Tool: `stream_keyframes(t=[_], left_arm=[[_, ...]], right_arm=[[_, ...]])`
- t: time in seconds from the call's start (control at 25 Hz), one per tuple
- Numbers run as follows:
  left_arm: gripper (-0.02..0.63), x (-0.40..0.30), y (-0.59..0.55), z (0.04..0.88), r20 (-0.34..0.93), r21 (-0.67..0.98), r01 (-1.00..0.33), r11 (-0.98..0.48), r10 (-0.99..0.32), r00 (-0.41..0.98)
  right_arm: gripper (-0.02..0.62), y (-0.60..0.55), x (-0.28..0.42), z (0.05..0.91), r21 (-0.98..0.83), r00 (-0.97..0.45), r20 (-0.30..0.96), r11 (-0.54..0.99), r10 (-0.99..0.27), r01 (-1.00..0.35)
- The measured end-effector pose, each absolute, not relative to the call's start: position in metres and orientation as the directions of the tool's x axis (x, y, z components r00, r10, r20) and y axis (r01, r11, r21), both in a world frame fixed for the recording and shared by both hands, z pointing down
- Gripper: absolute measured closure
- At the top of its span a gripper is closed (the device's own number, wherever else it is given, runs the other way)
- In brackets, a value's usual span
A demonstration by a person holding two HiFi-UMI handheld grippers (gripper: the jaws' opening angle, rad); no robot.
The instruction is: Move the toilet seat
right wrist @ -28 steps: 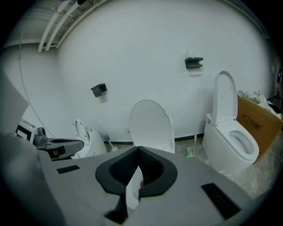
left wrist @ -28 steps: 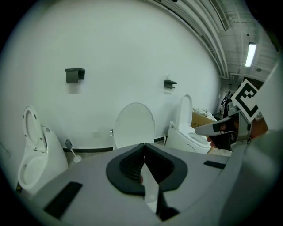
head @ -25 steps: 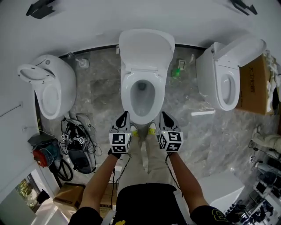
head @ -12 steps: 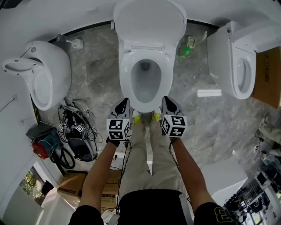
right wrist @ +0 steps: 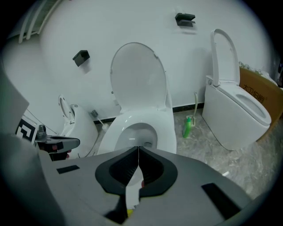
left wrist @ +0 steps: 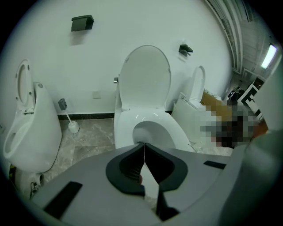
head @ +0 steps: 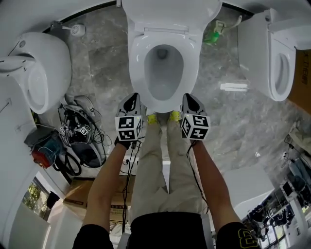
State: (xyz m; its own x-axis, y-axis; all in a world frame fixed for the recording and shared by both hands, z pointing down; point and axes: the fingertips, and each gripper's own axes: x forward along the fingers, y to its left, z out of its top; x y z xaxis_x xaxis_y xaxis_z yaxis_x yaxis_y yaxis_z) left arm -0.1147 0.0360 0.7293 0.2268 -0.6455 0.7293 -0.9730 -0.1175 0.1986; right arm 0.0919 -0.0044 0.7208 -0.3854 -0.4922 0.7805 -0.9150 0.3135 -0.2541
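Toilet seat [head: 138, 63] is lying flat on the middle bowl [head: 164, 78] at the floor's [head: 97, 73] far edge, with the lid [head: 170, 12] standing raised. The left gripper [head: 131, 99] and right gripper [head: 191, 99] are flanking its front rim. Left gripper view: jaws are meeting, gripping nothing. Right gripper view: jaws are likewise meeting, empty, facing the seat.

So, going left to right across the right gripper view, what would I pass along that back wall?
left toilet → middle toilet, lid raised → green bottle on the floor → right toilet
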Motion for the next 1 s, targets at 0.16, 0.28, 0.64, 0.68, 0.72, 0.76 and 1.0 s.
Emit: stream_keyframes(t=[0.16, 0.28, 0.64, 0.68, 0.72, 0.76, 1.0], left_arm=[[0.586, -0.121, 0.043, 0.755, 0.748, 0.203, -0.973, -0.104, -0.625, 0.223], [0.585, -0.126, 0.047, 0.768, 0.752, 0.242, -0.968, -0.072, -0.616, 0.233], [0.499, -0.128, 0.069, 0.810, 0.784, 0.390, -0.917, 0.085, -0.553, 0.283], [0.476, -0.127, 0.071, 0.815, 0.786, 0.410, -0.906, 0.103, -0.544, 0.293], [0.456, -0.125, 0.074, 0.818, 0.788, 0.426, -0.897, 0.118, -0.536, 0.303], [0.436, -0.123, 0.077, 0.822, 0.789, 0.439, -0.890, 0.127, -0.528, 0.314], [0.286, -0.111, 0.086, 0.840, 0.797, 0.486, -0.864, 0.130, -0.472, 0.378]], right_arm=[[0.568, 0.003, 0.094, 0.745, -0.249, -0.370, 0.795, 0.297, -0.481, -0.922], [0.566, 0.006, 0.098, 0.757, -0.252, -0.362, 0.795, 0.277, -0.487, -0.927], [0.443, 0.018, 0.118, 0.796, -0.283, -0.329, 0.830, 0.170, -0.450, -0.944], [0.433, 0.019, 0.122, 0.800, -0.281, -0.325, 0.836, 0.163, -0.443, -0.946], [0.419, 0.021, 0.126, 0.805, -0.279, -0.321, 0.841, 0.160, -0.436, -0.947], [0.406, 0.023, 0.128, 0.809, -0.280, -0.322, 0.845, 0.159, -0.427, -0.947], [0.215, 0.035, 0.124, 0.837, -0.403, -0.414, 0.842, 0.106, -0.347, -0.909]])
